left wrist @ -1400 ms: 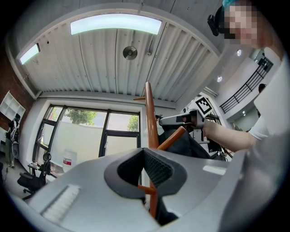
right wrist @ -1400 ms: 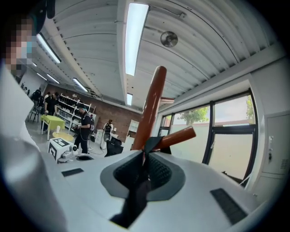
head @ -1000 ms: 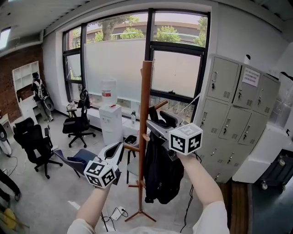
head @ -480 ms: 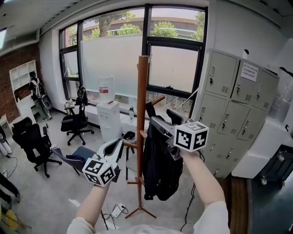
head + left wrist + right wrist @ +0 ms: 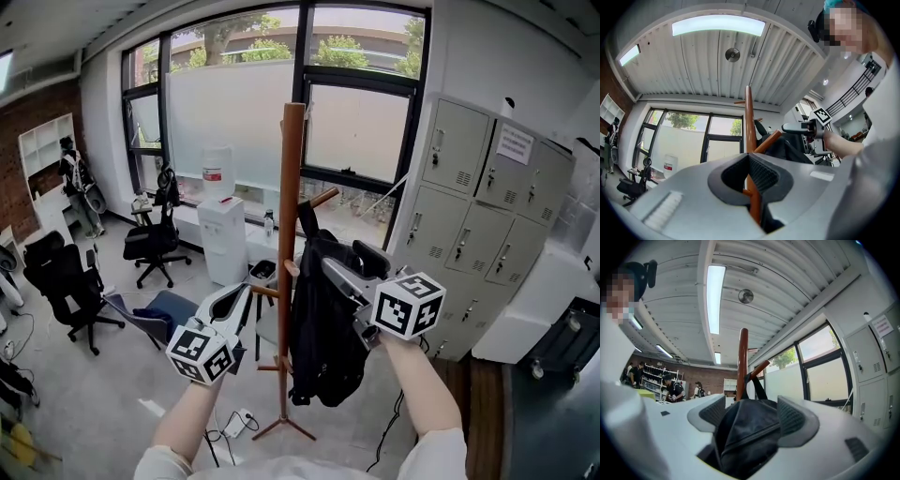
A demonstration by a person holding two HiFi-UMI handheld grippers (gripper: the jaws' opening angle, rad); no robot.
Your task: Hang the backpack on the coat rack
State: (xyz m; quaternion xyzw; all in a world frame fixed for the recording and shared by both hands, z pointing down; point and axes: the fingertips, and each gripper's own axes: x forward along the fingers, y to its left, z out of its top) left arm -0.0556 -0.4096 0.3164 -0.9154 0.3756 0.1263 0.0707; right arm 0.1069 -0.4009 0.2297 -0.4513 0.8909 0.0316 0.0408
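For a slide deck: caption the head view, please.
Backpack hung on the rack peg, right claw open around its top.

The backpack is black. The coat rack is reddish-brown wood. The lockers are pale grey-green.

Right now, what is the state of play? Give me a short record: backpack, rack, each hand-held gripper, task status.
backpack: black, hanging by its top loop from a peg
coat rack: wooden pole, upright
right hand-held gripper: jaws wide apart, top of the backpack between them
left hand-held gripper: jaws together, empty, low beside the pole
task status: backpack looks hung; right hand-held gripper not yet drawn clear
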